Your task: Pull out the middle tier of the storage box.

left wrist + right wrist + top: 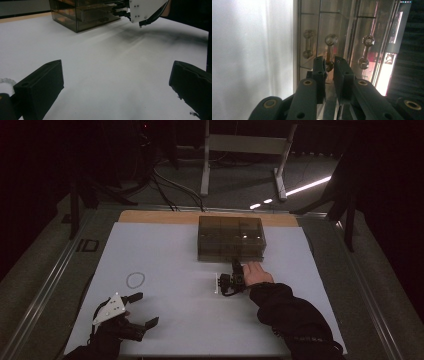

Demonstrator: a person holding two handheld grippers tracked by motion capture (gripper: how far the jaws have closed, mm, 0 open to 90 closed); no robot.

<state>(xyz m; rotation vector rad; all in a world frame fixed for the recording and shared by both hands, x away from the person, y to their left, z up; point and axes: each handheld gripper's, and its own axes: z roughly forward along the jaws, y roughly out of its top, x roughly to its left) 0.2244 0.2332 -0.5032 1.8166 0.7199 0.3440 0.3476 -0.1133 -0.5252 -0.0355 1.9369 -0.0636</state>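
Claw nearest the person: left gripper (145, 309) parked low at the near left corner of the white mat (170, 255), jaws spread wide with nothing between them, well clear of the work. Just beyond, lying flat on the mat, a thin clear ring (135, 279), also glimpsed at the left edge of the left gripper view (6, 81).

Farther in, past mid-table: right gripper (329, 65) turned on its side, jaws drawn narrow around the lower end of the middle handle (329, 48) on the front of the smoky drawer box (230, 237), which stands at the far middle of the mat.

To do this pull well:
- Keep the squeeze firm on the thin bar rather than on the rounded knob, to avoid sliding off.
- Draw straight back toward the person, level with the mat, without twisting.
- Go slowly; judged light, so likely to slide along with the drawer. Steady the box with the free gripper if needed.

Hard to make out:
- True pad contact on the handle, masked by the jaws themselves.
- Which drawer the handle belongs to, blurred by reflections in the tinted walls.
- Drawer contents, too dim to tell.
- Neighbouring handles (307, 43) and (365, 51), partly doubled by glare.
- Dark floor and stand legs beyond the table, mostly lost in shadow.
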